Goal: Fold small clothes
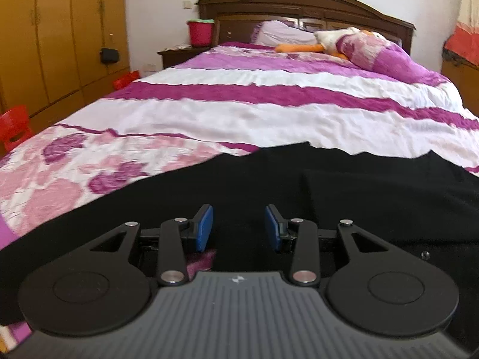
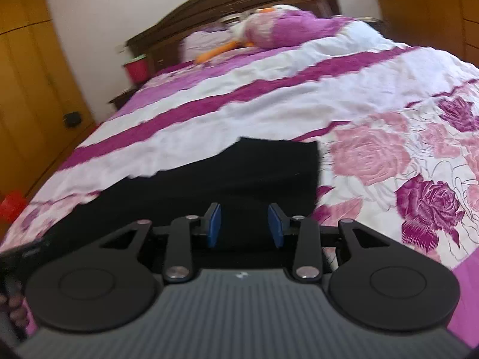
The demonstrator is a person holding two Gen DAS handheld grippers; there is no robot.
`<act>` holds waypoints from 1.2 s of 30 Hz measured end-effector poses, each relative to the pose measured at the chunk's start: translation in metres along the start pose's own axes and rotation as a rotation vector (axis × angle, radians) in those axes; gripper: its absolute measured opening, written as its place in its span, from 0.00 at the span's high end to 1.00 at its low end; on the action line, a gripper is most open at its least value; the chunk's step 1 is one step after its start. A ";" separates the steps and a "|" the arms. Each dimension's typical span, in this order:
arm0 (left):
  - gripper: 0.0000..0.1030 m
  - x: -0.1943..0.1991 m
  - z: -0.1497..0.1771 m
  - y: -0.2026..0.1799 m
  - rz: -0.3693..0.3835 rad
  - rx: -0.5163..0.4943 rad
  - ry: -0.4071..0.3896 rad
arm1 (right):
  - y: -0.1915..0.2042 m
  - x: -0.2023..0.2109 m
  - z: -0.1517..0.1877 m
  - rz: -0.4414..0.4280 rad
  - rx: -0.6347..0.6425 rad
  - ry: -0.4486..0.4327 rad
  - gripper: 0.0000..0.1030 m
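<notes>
A black garment (image 1: pixel 329 185) lies flat on the near end of the bed, with a folded layer showing as an edge on its right half. It also shows in the right wrist view (image 2: pixel 239 176), ending in a straight right edge. My left gripper (image 1: pixel 239 228) is open, low over the garment's near left part, with nothing between its blue pads. My right gripper (image 2: pixel 245 225) is open, low over the garment's near right part, and empty. Whether the fingers touch the cloth is hidden.
The bed has a pink, white and purple floral cover (image 1: pixel 209 113). A pillow (image 1: pixel 386 53) and a plush duck (image 1: pixel 326 40) lie by the dark headboard. A red bucket (image 1: pixel 200 32) stands on the nightstand. Yellow wardrobes (image 1: pixel 51 36) and a red stool (image 1: pixel 15 125) are at left.
</notes>
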State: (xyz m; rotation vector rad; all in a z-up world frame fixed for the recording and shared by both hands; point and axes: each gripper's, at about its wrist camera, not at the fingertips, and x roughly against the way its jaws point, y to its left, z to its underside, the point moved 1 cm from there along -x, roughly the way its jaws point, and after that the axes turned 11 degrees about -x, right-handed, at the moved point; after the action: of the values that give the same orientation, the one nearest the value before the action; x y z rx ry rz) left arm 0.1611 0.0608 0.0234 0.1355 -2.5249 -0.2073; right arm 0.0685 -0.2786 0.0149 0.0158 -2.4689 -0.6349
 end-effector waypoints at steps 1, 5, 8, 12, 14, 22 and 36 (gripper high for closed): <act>0.57 0.007 0.002 0.006 -0.007 0.008 -0.001 | 0.004 0.007 0.003 -0.013 0.008 0.006 0.62; 0.57 0.029 0.009 0.028 -0.041 0.019 0.006 | 0.021 0.032 0.014 -0.030 0.038 0.008 0.62; 0.57 0.046 0.017 0.042 -0.061 0.019 0.001 | 0.032 0.052 0.024 -0.072 0.059 0.028 0.62; 0.57 0.061 0.030 0.059 -0.080 0.018 0.006 | 0.043 0.075 0.036 -0.109 0.071 0.038 0.62; 0.57 0.066 0.039 0.069 -0.098 0.015 0.016 | 0.047 0.084 0.043 -0.118 0.073 0.045 0.62; 0.52 0.062 0.076 0.102 -0.173 0.028 0.063 | 0.025 0.080 0.082 -0.056 0.039 0.105 0.44; 0.40 0.020 0.115 0.111 -0.286 -0.116 0.098 | 0.005 0.026 0.114 0.081 0.068 0.193 0.46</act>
State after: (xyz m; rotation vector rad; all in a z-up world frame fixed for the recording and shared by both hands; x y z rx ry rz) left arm 0.0730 0.1800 -0.0386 0.4498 -2.3811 -0.4484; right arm -0.0142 -0.2279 -0.0503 0.0029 -2.2916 -0.4908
